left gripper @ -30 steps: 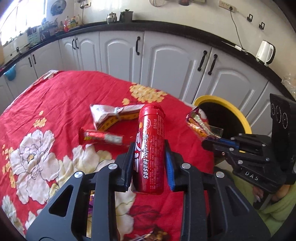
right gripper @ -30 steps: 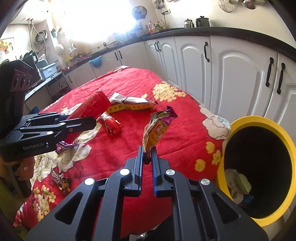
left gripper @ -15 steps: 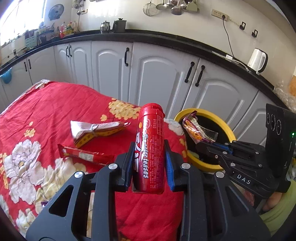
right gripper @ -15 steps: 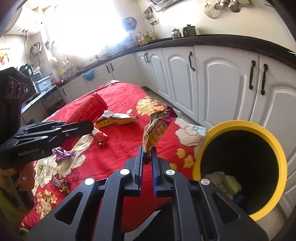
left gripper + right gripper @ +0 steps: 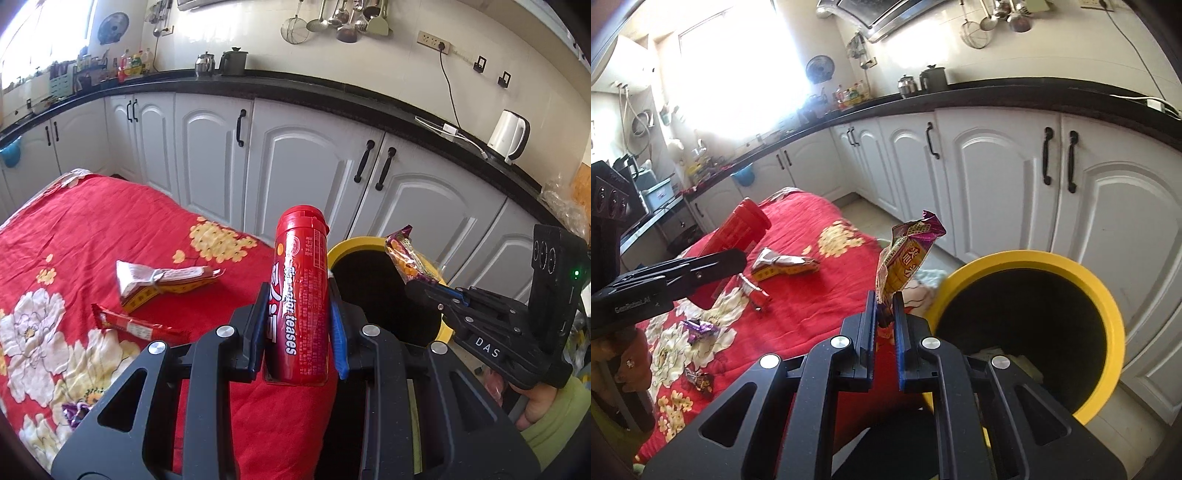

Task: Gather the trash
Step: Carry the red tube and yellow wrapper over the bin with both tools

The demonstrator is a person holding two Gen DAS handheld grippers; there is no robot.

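My left gripper is shut on a red candy tube, held upright above the table's right end, near the yellow-rimmed trash bin. My right gripper is shut on a yellow and purple snack wrapper, just left of the bin. The bin holds some trash at its bottom. In the left wrist view the right gripper holds the wrapper over the bin's opening. The left gripper with the tube shows in the right wrist view.
The table has a red flowered cloth. On it lie a silver and yellow wrapper, a red bar wrapper and small purple wrappers. White cabinets under a black counter stand behind the bin.
Both grippers have moved right, toward the bin, each still holding its item. The bin fills more of both views and the wrapper is now over its opening.
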